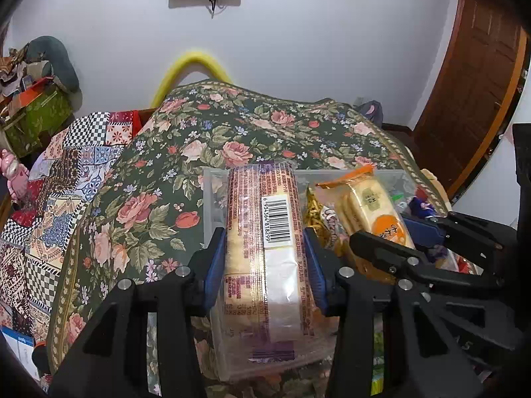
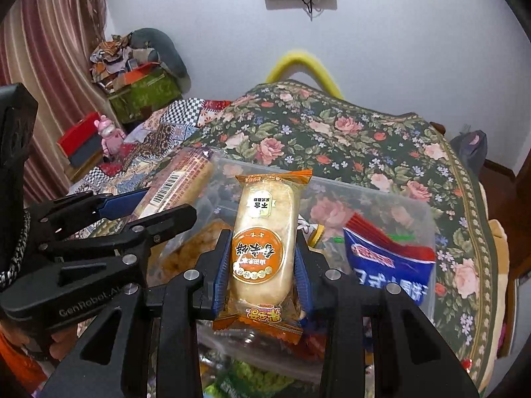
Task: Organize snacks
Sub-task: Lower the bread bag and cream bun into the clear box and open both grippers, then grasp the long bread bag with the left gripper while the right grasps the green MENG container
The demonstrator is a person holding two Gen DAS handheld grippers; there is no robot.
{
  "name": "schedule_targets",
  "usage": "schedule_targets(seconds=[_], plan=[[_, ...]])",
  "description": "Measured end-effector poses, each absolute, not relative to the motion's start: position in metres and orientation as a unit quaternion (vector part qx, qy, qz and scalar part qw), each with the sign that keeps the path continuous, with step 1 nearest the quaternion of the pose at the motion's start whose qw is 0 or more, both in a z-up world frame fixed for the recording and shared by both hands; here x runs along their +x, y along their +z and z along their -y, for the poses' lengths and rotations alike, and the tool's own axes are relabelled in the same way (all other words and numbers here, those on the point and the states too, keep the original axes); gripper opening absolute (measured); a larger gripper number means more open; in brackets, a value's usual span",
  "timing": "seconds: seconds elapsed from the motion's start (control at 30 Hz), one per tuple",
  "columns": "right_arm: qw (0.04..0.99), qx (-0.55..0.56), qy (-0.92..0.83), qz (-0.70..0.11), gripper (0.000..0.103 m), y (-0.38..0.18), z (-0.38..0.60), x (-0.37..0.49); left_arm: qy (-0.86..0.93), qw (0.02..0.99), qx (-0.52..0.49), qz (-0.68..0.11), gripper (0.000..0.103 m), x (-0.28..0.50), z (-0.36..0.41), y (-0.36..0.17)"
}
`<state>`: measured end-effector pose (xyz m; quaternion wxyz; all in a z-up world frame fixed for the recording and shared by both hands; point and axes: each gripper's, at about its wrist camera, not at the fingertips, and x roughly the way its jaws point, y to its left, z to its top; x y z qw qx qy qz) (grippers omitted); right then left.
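Note:
My left gripper (image 1: 264,243) is shut on a long cracker pack (image 1: 265,255) with a barcode label, held above the left end of a clear plastic box (image 1: 212,179). It also shows in the right wrist view (image 2: 179,185). My right gripper (image 2: 262,258) is shut on an orange-ended pastry pack (image 2: 265,232), held over the middle of the same box (image 2: 428,219). That pack shows in the left wrist view (image 1: 371,205), with the right gripper (image 1: 398,232) around it. A blue and red snack bag (image 2: 388,258) stands in the box at the right.
The box sits on a floral cloth (image 1: 232,126) over the table. More snacks lie in the box, among them a gold-wrapped one (image 1: 315,212). A patchwork cloth (image 1: 66,165), a green box (image 2: 142,96) and a pink toy (image 2: 109,132) are at the left.

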<state>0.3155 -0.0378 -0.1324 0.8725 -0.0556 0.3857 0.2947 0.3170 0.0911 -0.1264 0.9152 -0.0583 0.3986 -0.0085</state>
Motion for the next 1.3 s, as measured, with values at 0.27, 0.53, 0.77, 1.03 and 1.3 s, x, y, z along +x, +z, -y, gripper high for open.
schedule_targets(seconds=[0.27, 0.53, 0.77, 1.03, 1.3], plan=[[0.870, -0.064, 0.291, -0.394, 0.033, -0.137, 0.032, 0.320, -0.014, 0.907, -0.071, -0.416, 0.045, 0.324, -0.096, -0.137], [0.863, -0.060, 0.295, -0.406, 0.038, -0.134, 0.036, 0.317, -0.011, 0.908, -0.072, -0.413, 0.047, 0.312, -0.095, -0.130], [0.872, -0.055, 0.300, -0.382, 0.045, -0.116, 0.046, 0.296, -0.016, 0.920, -0.060, -0.386, 0.056, 0.285, -0.090, -0.103], [0.880, -0.062, 0.305, -0.358, 0.046, -0.103, 0.066, 0.262, -0.027, 0.930, -0.046, -0.364, 0.064, 0.243, -0.077, -0.080], [0.871, -0.053, 0.308, -0.378, 0.048, -0.126, 0.090, 0.232, -0.031, 0.924, -0.049, -0.379, 0.071, 0.204, -0.074, -0.095]])
